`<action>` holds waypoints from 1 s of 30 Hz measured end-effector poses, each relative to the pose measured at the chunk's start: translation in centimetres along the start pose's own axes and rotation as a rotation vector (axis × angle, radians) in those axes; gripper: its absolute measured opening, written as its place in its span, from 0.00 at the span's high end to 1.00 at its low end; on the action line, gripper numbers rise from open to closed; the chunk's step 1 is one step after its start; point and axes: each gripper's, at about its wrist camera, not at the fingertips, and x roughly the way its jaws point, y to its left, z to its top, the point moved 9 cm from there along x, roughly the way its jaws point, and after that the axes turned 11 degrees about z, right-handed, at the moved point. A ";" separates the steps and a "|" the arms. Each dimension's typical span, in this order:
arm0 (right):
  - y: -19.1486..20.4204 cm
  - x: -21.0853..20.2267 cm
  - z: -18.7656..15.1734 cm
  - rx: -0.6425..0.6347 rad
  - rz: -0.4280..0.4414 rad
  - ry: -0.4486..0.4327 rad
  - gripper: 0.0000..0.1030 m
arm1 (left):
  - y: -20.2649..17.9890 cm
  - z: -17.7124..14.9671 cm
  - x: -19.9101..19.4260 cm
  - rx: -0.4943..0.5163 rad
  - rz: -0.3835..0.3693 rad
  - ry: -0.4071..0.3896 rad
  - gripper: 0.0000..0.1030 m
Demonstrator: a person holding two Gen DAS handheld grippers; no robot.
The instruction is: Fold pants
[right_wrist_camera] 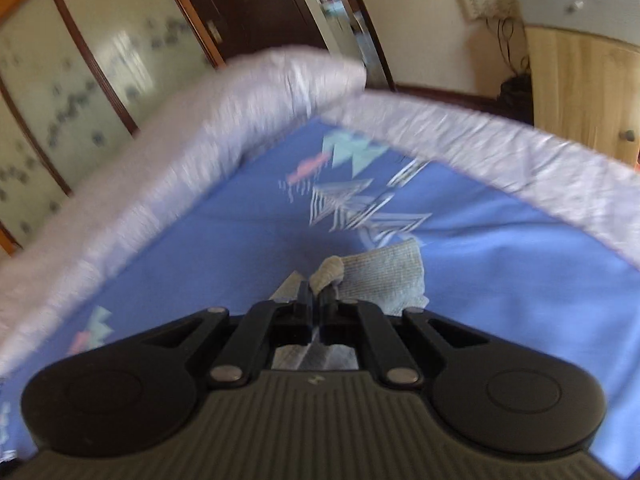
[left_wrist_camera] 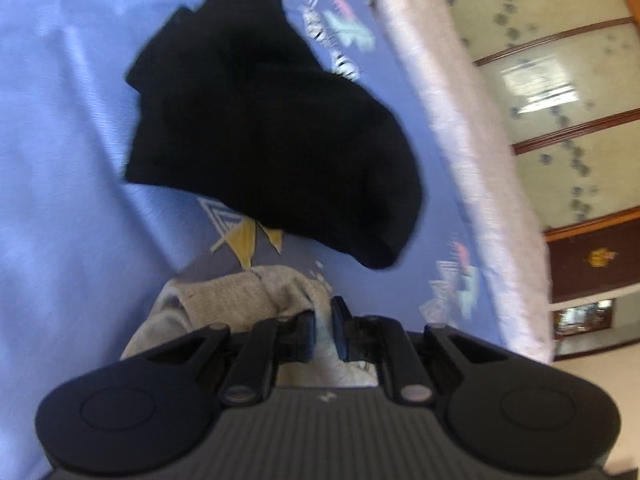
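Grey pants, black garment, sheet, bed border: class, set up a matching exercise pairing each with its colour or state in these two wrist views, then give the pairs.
Column one:
1. grey pants
2. black garment
3. sheet
4. border

Column two:
A. pale lilac
B. blue with triangle prints
C. pinched by both grippers
D. lying loose, ungripped

Pairs: 1-C, 2-D, 3-B, 4-A. The left gripper and right gripper each clamp grey cloth.

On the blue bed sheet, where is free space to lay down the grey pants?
Free: the plain blue bed sheet left of the black garment, and the sheet between the grey pants and the white quilted border. Crowded: ahead of the left gripper, where the black garment lies.
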 end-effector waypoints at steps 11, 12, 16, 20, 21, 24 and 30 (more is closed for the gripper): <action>-0.1 1.0 0.2 0.045 0.242 -0.122 0.51 | 3.6 -1.5 -6.2 0.120 -0.117 -0.125 0.58; -1.4 0.5 -0.3 0.075 0.245 -0.117 0.51 | 4.6 -2.0 -7.4 0.118 -0.116 -0.137 0.57; -6.0 -2.1 -3.0 0.197 0.277 -0.085 0.49 | 9.0 -4.8 -11.1 0.082 -0.097 -0.141 0.57; -6.7 -2.8 -5.9 0.216 0.290 -0.031 0.49 | 10.5 -8.7 -11.8 0.043 -0.123 -0.079 0.45; -6.5 -2.7 -6.4 0.225 0.295 -0.016 0.49 | 10.5 -9.7 -11.0 0.043 -0.129 -0.046 0.44; -5.2 -1.0 -7.3 0.263 0.329 0.026 0.49 | 9.7 -13.0 -7.3 0.040 -0.147 0.056 0.42; -3.8 2.5 -7.0 0.262 0.317 0.038 0.50 | 6.4 -12.8 -1.0 -0.005 -0.212 0.068 0.25</action>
